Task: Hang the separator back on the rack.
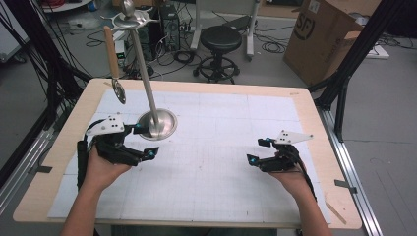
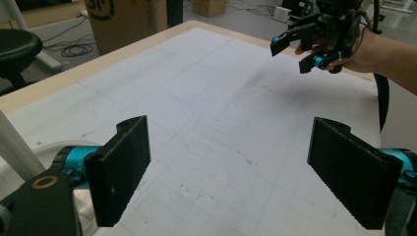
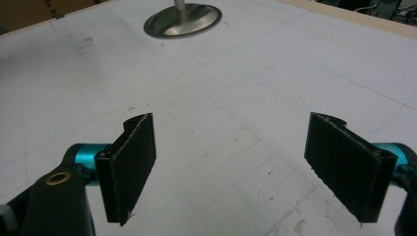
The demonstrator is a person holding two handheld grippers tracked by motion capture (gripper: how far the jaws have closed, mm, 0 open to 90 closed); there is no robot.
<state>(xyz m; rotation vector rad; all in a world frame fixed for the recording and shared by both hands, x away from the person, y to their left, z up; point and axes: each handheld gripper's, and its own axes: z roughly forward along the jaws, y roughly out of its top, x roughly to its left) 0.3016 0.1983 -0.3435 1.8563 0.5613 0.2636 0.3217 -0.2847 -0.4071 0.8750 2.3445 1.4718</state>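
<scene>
Your left gripper [image 1: 142, 140] sits at the lower left of the high view with its jaws spread wide and nothing between them; your right gripper [image 1: 259, 150] at lower right is spread wide and empty too, resting over bare white gridded tabletop [image 1: 221, 147].

The move turns on the left side. The round polished steel base [image 1: 157, 124] of the tall metal utensil stand lies just beyond and beside your left jaws, nearly touching the upper one, while your right gripper is well apart from it across the mat. The stand's slim steel pole [image 1: 145, 69] leans up toward the top of the frame, its long axis close to upright. From its crown hangs a wooden-handled steel spoon [image 1: 114, 64], handle up, bowl down, left of the pole and above your left hand.

The hooks at the crown are too small to make out. In the left gripper view the base is cut off behind the left jaw.
</scene>
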